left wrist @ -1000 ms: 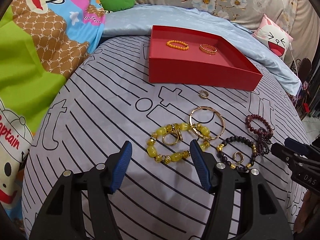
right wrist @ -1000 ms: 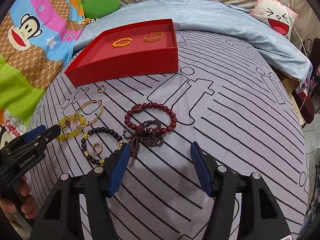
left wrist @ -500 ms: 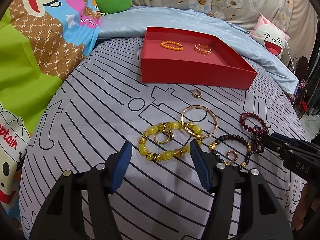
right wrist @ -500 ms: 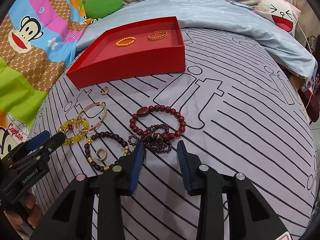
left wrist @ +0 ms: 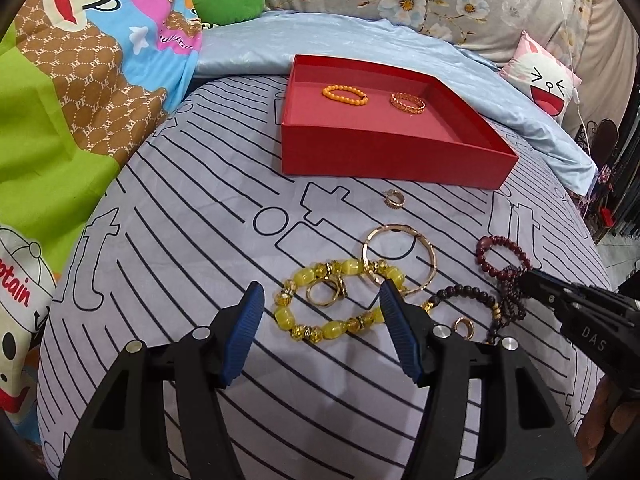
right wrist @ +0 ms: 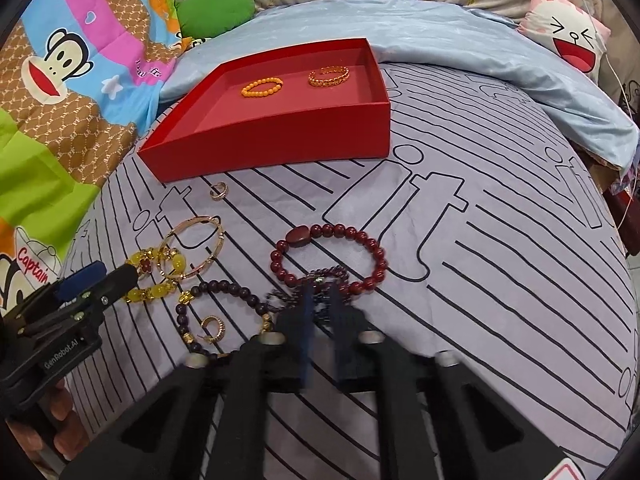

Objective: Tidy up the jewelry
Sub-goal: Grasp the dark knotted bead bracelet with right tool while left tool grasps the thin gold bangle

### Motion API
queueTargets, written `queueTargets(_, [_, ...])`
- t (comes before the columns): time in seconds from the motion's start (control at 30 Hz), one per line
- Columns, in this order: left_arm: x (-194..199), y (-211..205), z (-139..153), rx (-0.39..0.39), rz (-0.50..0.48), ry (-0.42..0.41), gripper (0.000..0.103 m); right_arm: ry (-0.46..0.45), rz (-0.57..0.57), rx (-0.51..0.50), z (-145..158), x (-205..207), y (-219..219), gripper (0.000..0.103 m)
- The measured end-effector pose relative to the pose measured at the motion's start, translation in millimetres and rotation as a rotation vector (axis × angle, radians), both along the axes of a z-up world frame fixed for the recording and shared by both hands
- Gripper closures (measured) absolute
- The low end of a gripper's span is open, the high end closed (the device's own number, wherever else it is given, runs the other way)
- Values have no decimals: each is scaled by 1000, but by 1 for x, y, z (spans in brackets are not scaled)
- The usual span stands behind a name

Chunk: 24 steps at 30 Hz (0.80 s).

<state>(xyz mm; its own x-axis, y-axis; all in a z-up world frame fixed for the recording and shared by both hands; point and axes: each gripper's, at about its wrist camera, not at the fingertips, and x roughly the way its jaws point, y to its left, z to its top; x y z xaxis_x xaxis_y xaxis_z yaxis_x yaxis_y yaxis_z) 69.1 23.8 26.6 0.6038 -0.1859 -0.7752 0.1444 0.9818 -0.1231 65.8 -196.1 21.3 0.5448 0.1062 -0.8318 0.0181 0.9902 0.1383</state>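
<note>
Jewelry lies scattered on the grey line-printed bedsheet (right wrist: 500, 240) in front of the shallow red cardboard tray (right wrist: 280, 136). We have just closed our right gripper (right wrist: 320, 300) on the small dark purple beaded bracelet (right wrist: 332, 276), beside the red-brown bead bracelet (right wrist: 376, 256). Nearer the tray's left corner lie a thin gold bangle (left wrist: 400, 260) and a yellow chunky bead bracelet (left wrist: 316, 328), over which our left gripper (left wrist: 320, 308) hovers with jaws spread, empty. Inside the tray sit an orange bead bracelet (left wrist: 344, 95) and a gold chain-link bracelet (left wrist: 408, 103).
</note>
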Motion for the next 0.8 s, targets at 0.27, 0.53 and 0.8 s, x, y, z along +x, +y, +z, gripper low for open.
queueTargets(0.27, [20,-10,4,-23,-27,5,46,-22,15,30,9,-5,-1,100])
queueTargets(0.53, [43,-31,-10,-23,-78,57,55,-29,22,55,15,-7,0,99])
queueTargets(0.8, [49,-36,-15,-15,-108,73,94,-18,18,75,14,-7,-2,99])
